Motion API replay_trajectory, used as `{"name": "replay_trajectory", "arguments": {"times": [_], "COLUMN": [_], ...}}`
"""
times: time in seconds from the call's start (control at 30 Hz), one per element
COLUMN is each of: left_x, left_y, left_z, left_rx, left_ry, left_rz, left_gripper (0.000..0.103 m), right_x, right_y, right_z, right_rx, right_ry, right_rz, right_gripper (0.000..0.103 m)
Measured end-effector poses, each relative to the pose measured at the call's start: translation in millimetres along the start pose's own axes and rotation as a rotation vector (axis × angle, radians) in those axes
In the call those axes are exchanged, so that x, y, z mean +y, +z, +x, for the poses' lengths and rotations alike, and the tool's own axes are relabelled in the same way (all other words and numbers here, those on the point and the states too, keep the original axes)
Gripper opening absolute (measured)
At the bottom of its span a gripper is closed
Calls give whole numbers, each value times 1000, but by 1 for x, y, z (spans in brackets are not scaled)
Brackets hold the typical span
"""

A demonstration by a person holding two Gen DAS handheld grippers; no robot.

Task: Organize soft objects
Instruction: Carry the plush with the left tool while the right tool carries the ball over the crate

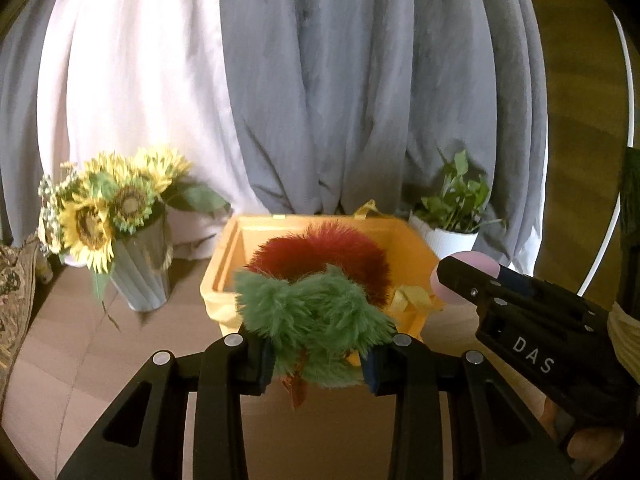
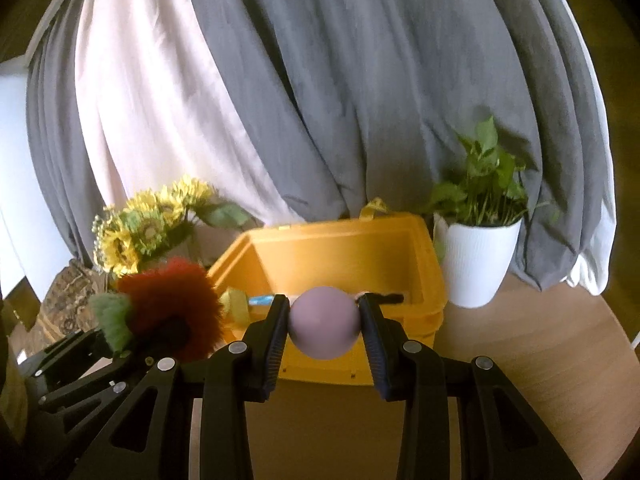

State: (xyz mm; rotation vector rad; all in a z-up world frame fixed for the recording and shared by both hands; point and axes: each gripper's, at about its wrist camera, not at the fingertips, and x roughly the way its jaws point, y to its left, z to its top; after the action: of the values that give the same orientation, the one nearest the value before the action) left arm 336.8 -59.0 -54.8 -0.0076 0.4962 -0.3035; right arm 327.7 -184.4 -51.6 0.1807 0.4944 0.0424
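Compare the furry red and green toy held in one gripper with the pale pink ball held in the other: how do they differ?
The furry toy is shaggy and two-coloured, red above green; the pink ball is smooth and one colour. The toy is irregular and spills past the left gripper, while the ball is round and fits neatly between the right gripper fingers. Both are gripped and held in front of the open yellow bin.

Yellow bin [image 2: 400,236]; lilac ball [image 2: 323,322]; red-green plush [image 1: 316,304] (fluffy).

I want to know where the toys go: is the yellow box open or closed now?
Open. The yellow box has no lid on top; its inner walls show in the right wrist view. Contents mostly hidden.
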Motion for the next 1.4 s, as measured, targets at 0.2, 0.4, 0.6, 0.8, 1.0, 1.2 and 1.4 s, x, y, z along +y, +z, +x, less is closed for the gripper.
{"name": "replay_trajectory", "arguments": {"times": [0.2,0.4,0.6,0.8,1.0,1.2,1.4], "left_x": [-1,-2,-1,1,5,11,14], "left_y": [18,37,51,62,70,76,79], "left_z": [-4,-3,3,11,27,52,84], "left_rx": [-43,-87,-115,-138,-152,-132,-92], "left_ry": [-5,-7,-8,-10,-10,-17,-20], "left_rz": [5,15,17,24,31,31,25], "left_gripper": [34,34,34,34,34,34,34], "right_x": [1,0,0,0,-1,-1,-7], "right_y": [13,28,41,52,60,65,69], "right_z": [-9,-12,-11,-4,9,29,59], "right_rx": [-54,-99,-133,-155,-165,-153,-115], "right_ry": [-4,-3,-2,-1,-2,-8,-8], "right_rz": [-5,-7,-7,-12,-13,-15,-7], "right_gripper": [38,38,38,38,38,38,38]}}
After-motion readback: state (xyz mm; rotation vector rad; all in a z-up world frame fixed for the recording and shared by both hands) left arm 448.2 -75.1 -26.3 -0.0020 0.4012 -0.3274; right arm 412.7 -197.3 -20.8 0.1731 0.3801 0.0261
